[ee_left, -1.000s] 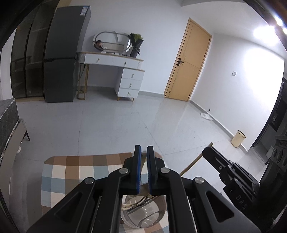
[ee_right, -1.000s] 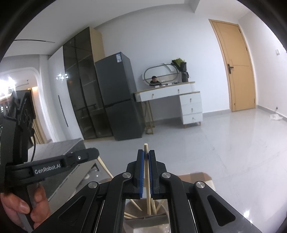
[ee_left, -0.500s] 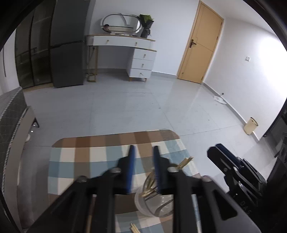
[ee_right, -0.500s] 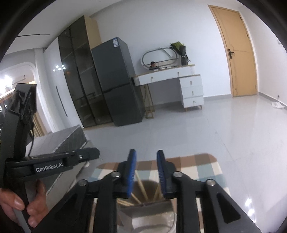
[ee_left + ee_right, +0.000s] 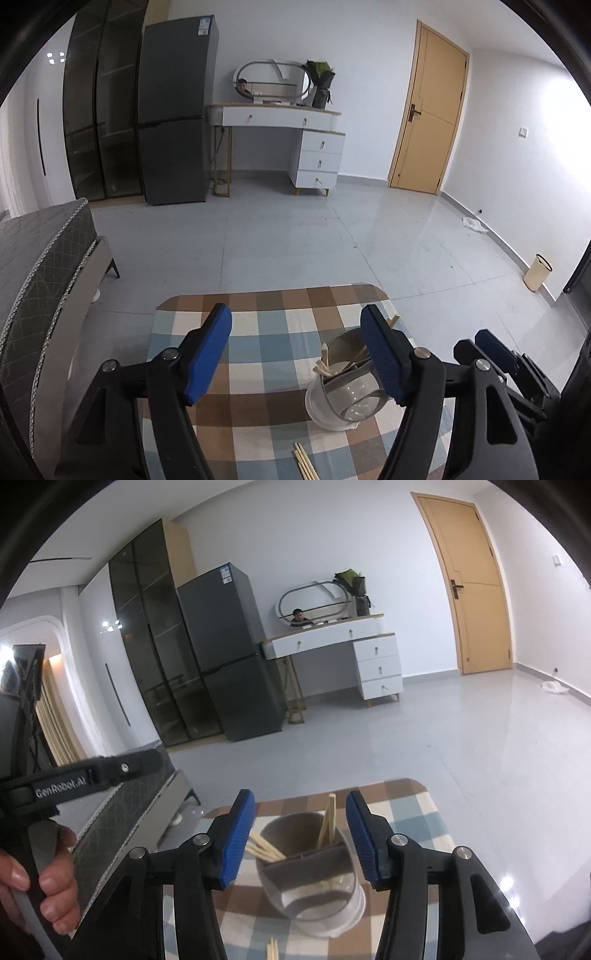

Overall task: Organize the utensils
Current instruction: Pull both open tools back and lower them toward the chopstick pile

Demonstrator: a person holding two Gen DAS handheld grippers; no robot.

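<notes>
While both sets of jaws are opening with nothing clamped, checked table [image 5: 258,332] has bare cloth left of holder [image 5: 310,878]. Holder sits near table's right edge. Left gripper [image 5: 297,350], right gripper [image 5: 300,838] released. Chopsticks [image 5: 327,825] stand inside holder; loose pair [image 5: 304,461] just before it.

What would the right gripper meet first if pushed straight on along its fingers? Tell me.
Probably the utensil holder: it sits just ahead between the fingers of the right gripper, whose jaws are opening with nothing pinched. The chopsticks sticking up from it may touch first; depth is unclear.
</notes>
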